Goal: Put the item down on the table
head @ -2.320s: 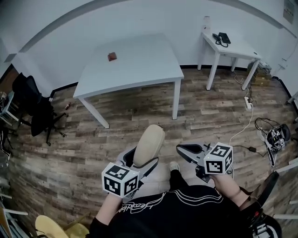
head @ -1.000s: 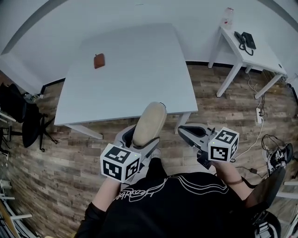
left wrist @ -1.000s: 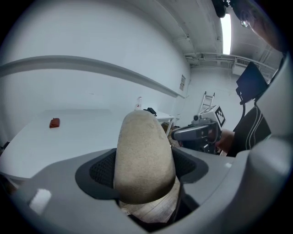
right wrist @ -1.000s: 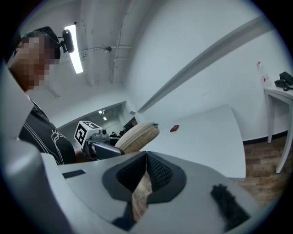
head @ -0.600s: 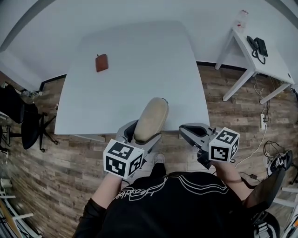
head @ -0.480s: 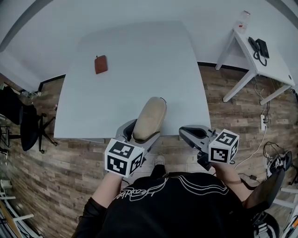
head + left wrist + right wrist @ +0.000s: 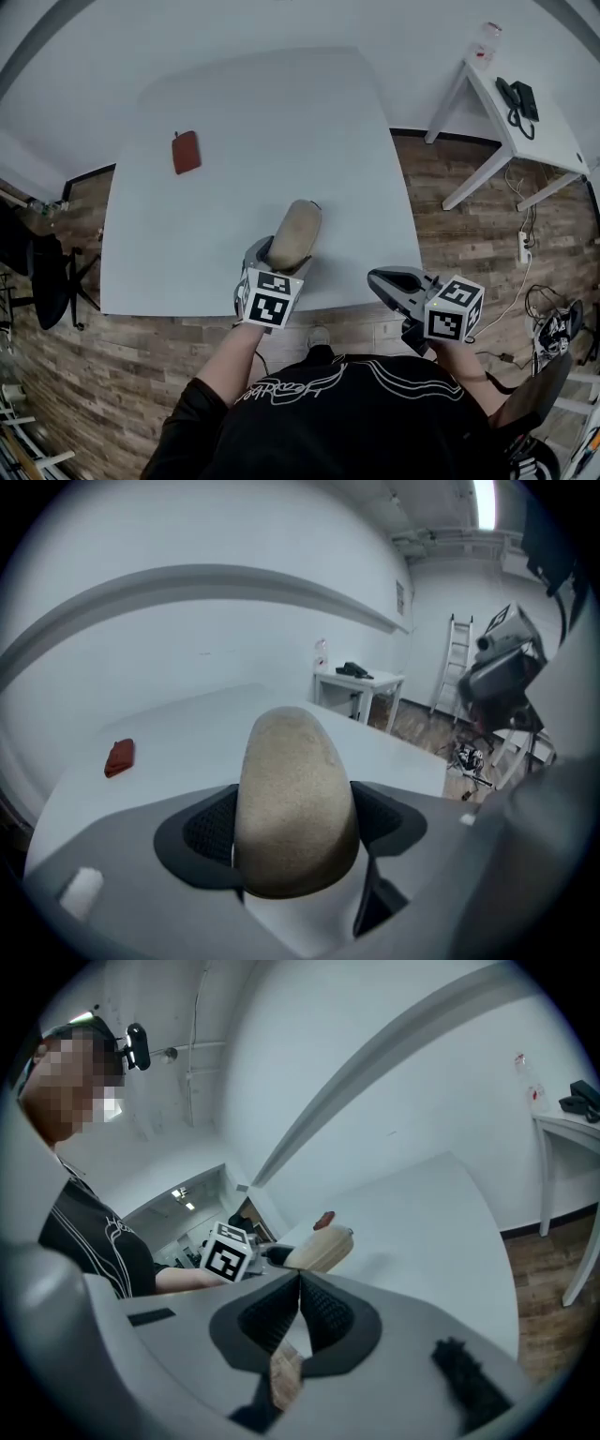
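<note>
Left gripper [image 7: 279, 257] is clenched on the beige item [image 7: 293, 228], held out over the table [image 7: 309, 112] near its 6 o'clock edge, probably lined up for set-down. Contact unclear. Right gripper [image 7: 379, 277] is pinched closed on nothing, parked off-table at 4 o'clock, likely just clearing space.

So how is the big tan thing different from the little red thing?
The tan thing is big and rounded; the red thing is small and flat. The tan thing is clamped in the left gripper; the red thing lies loose on the table. Both are at that table.
</note>
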Available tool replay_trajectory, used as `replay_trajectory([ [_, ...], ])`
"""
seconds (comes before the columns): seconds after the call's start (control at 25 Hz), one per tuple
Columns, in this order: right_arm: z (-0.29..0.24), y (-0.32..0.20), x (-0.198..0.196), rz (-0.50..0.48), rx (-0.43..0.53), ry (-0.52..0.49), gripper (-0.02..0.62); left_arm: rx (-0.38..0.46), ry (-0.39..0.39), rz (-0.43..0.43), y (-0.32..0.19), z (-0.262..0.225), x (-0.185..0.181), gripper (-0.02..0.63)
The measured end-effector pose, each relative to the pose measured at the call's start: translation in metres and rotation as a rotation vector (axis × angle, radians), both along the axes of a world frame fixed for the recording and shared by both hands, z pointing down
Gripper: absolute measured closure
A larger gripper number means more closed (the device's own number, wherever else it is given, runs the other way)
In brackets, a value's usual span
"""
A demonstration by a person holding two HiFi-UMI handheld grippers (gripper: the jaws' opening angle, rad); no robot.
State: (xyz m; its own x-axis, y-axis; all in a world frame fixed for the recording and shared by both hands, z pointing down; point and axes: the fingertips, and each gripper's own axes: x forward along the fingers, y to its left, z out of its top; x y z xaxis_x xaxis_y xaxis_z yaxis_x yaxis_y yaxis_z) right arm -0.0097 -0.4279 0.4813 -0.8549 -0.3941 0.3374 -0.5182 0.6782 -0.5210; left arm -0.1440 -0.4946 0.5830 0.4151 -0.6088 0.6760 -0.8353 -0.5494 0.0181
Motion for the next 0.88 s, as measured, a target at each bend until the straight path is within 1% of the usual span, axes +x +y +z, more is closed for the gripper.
replay_trajectory([
  [0.04, 0.002, -0.002, 0.002, 0.009, -0.006, 0.005, 0.586, -0.03, -0.019, -0.007, -0.005, 0.015, -0.002, 0.232],
  [0.12, 0.007, -0.007, 0.006, 0.031, -0.023, 0.008, 0.586, -0.076, -0.029, -0.013, -0.013, 0.038, -0.004, 0.232],
  [0.28, 0.013, -0.018, 0.015, 0.063, -0.065, -0.011, 0.586, -0.091, -0.072, 0.01, -0.024, 0.063, -0.002, 0.232],
  [0.4, 0.015, -0.028, 0.02, 0.081, -0.069, -0.015, 0.586, -0.1, -0.094, 0.029, -0.026, 0.075, 0.0, 0.232],
  [0.48, 0.014, -0.033, 0.019, 0.089, -0.067, -0.019, 0.586, -0.088, -0.095, 0.036, -0.026, 0.079, 0.0, 0.232],
  [0.6, 0.015, -0.037, 0.017, 0.087, -0.063, -0.017, 0.587, -0.045, -0.103, 0.045, -0.029, 0.08, 0.001, 0.229],
  [0.76, 0.013, -0.034, 0.016, 0.08, -0.055, -0.027, 0.586, 0.042, -0.131, 0.056, -0.032, 0.079, 0.004, 0.226],
  [0.8, 0.012, -0.032, 0.014, 0.075, -0.05, -0.029, 0.586, 0.062, -0.134, 0.063, -0.032, 0.078, 0.005, 0.197],
  [0.88, 0.007, -0.028, 0.013, 0.062, -0.038, -0.03, 0.586, 0.075, -0.123, 0.075, -0.029, 0.074, 0.006, 0.166],
])
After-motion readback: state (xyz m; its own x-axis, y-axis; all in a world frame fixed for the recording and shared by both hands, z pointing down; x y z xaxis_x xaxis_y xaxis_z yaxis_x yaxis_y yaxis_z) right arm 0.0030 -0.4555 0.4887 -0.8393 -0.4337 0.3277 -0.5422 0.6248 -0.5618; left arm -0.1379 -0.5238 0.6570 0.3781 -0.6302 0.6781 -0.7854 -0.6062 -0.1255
